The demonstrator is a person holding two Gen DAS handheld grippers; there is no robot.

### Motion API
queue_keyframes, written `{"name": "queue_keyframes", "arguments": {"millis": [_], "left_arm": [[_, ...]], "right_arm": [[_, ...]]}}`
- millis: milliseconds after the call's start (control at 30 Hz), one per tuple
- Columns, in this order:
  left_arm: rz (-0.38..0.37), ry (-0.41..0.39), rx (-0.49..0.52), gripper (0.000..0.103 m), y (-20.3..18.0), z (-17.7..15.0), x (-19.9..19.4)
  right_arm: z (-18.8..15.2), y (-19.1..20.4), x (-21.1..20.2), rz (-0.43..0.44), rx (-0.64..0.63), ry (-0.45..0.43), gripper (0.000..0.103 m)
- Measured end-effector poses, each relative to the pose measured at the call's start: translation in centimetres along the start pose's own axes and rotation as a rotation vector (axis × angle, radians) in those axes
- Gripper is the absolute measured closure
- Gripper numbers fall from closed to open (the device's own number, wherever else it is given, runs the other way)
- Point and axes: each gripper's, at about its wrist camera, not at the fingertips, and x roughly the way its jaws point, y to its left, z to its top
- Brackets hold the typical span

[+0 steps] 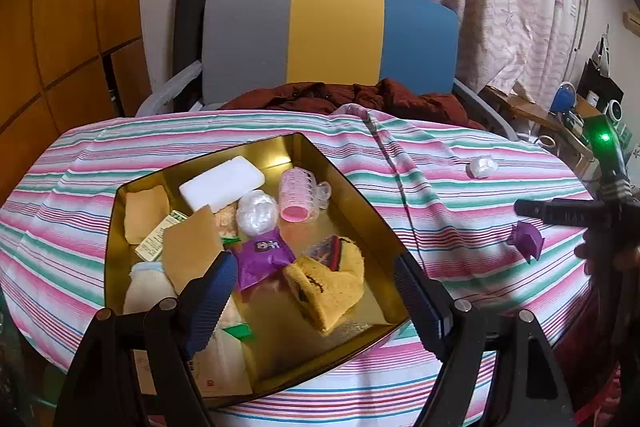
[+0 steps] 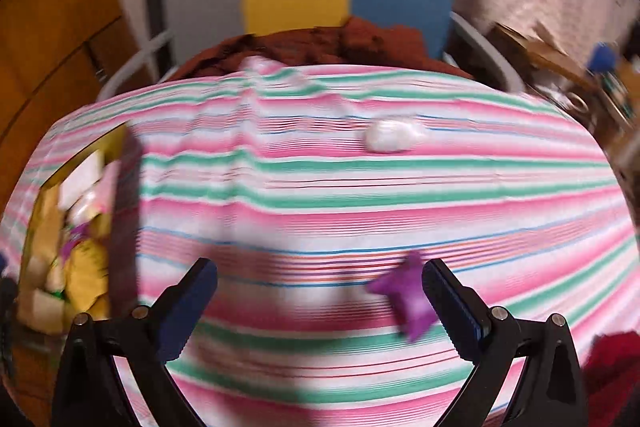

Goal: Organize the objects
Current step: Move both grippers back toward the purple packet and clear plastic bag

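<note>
Purple wrapper (image 2: pixel 406 301) lies loose on the striped cloth (image 2: pixel 320 187), lower right of the right wrist view, just inside the right finger of the right gripper (image 2: pixel 320 301), whose jaws are spread wide and empty, likely lining up a pick. White wad (image 2: pixel 390 135) waits upper centre. Gold tin (image 1: pixel 352 183), already holding sorted items, sits lower left in the left view; left gripper (image 1: pixel 316 291) hovers over it, released, holding nothing.

My left wrist view looks down close over the gold tin (image 1: pixel 120 227), lower centre. My blurred right wrist view faces the striped worktop (image 2: pixel 320 187). Both share the tin, worktop and tricolour chair (image 1: pixel 332 35) at top.
</note>
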Motion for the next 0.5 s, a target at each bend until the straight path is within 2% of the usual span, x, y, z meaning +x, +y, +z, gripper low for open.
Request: {"name": "queue_keyframes", "arguments": {"millis": [200, 333, 400, 500], "left_arm": [[-0.017, 0.004, -0.002, 0.021, -0.3, 0.1, 0.2], [-0.033, 0.002, 0.003, 0.021, -0.7, 0.2, 0.2], [-0.033, 0.002, 0.014, 0.021, -1.1, 0.3, 0.3], [-0.038, 0.009, 0.041, 0.021, -2.2, 0.5, 0.7]], "right_arm": [[1.5, -7.8, 1.0, -0.094, 0.179, -0.01, 0.0], [0.4, -13.4, 2.5, -0.101, 0.397, -0.012, 0.0], [-0.3, -15.0, 3.6, -0.098, 0.485, 0.043, 0.0], [-0.4, -15.7, 3.7, -0.091, 0.519, 0.048, 0.0]]}}
